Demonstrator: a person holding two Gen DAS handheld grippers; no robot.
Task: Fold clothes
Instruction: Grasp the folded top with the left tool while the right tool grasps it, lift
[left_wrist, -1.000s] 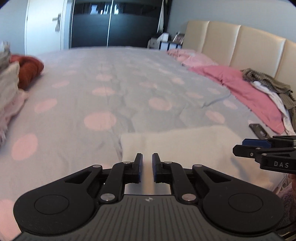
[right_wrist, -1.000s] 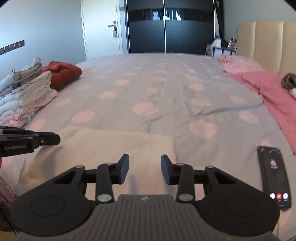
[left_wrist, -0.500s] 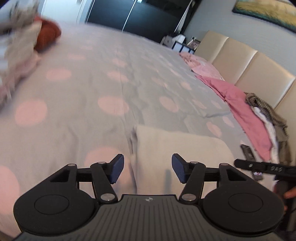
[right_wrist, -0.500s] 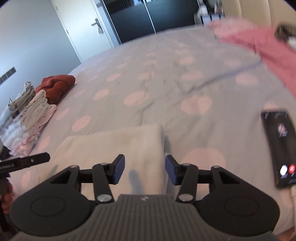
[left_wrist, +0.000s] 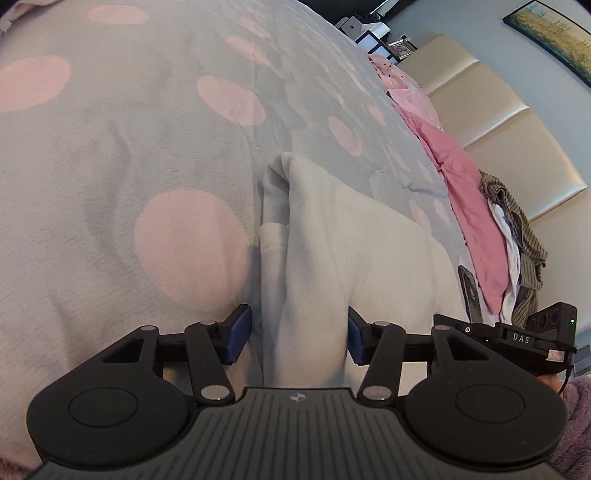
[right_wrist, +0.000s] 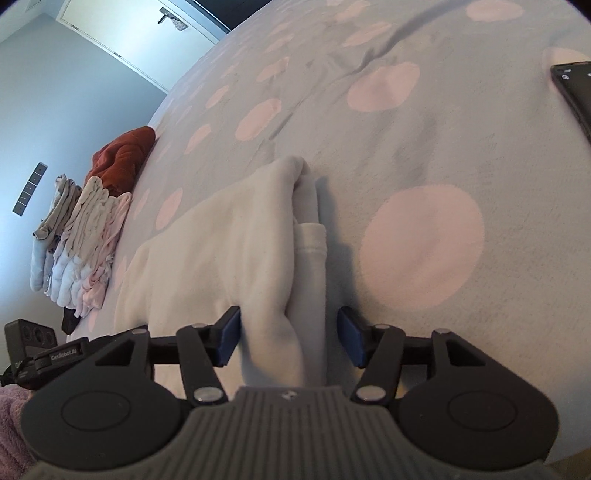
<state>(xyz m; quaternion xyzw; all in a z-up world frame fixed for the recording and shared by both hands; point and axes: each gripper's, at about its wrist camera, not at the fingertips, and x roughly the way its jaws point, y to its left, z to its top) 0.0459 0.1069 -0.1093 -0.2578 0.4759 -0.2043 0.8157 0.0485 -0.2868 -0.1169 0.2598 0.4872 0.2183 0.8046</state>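
my fingers (left_wrist: 240, 328) straddle the cream garment (left_wrist: 351, 236): left gripper (left_wrist: 295, 338) closing over its left end, right gripper (right_wrist: 290, 339) opening over its right end, pads not pressing yet (i judge). it lies near me on the bedspread (left_wrist: 110, 166), long axis left to right.

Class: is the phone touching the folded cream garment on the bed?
Apart. The right wrist view shows the phone far from the cream garment, with bare dotted bedspread between.
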